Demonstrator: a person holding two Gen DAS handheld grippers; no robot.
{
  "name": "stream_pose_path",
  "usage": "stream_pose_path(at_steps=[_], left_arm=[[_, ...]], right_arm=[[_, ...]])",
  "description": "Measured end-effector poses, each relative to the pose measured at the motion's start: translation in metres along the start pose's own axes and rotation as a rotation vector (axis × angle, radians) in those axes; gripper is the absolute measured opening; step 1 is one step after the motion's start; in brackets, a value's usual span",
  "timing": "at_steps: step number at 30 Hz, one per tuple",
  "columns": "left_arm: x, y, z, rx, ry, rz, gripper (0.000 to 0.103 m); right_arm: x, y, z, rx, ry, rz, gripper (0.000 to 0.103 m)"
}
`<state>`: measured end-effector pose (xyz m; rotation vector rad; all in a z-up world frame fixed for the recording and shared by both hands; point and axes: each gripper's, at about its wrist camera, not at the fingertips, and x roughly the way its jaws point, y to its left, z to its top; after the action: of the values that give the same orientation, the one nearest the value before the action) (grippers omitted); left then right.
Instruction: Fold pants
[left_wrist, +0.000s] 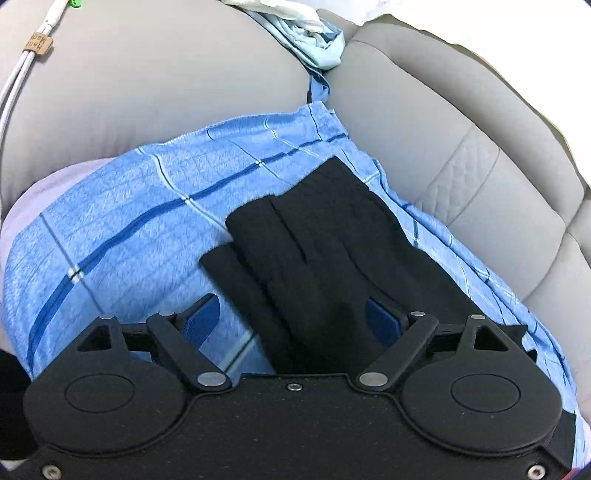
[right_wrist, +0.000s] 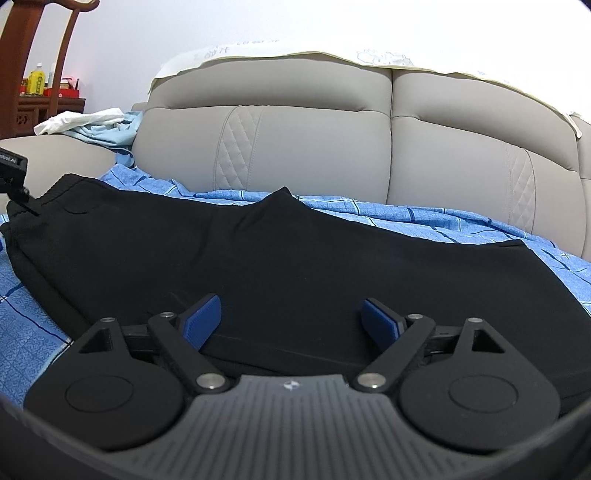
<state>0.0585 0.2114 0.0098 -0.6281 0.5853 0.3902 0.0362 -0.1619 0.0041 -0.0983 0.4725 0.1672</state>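
A: Item: black pants (right_wrist: 280, 254), laid flat on the blue checked sheet (right_wrist: 424, 218) over the grey sofa (right_wrist: 314, 147). We hold nothing.

B: Left gripper (left_wrist: 293, 319) spread, right gripper (right_wrist: 291, 319) spread (cloth beneath, unpinched). Step: between folds, we judge. Next: pinch an edge, carry it across.

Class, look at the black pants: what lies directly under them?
The black pants rest on a blue checked sheet, which shows around their edges and is spread over the grey sofa. The sheet beneath the pants themselves is covered and cannot be seen.
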Motion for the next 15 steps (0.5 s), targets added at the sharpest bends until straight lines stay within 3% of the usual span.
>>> stream_pose_path(at_steps=[12,14,15], left_arm=[[0.016,-0.003,0.001,0.021,-0.092,0.002,0.081],[0.014,-0.006,-0.001,0.054,-0.112,0.055,0.028],[0.011,-0.006,-0.001,0.056,-0.12,0.051,0.026]], right_arm=[[0.0,-0.002,0.0,0.003,-0.002,0.007,0.091],[0.0,-0.002,0.0,0.004,-0.003,0.008,0.091],[0.0,-0.003,0.0,0.005,-0.003,0.009,0.092]])
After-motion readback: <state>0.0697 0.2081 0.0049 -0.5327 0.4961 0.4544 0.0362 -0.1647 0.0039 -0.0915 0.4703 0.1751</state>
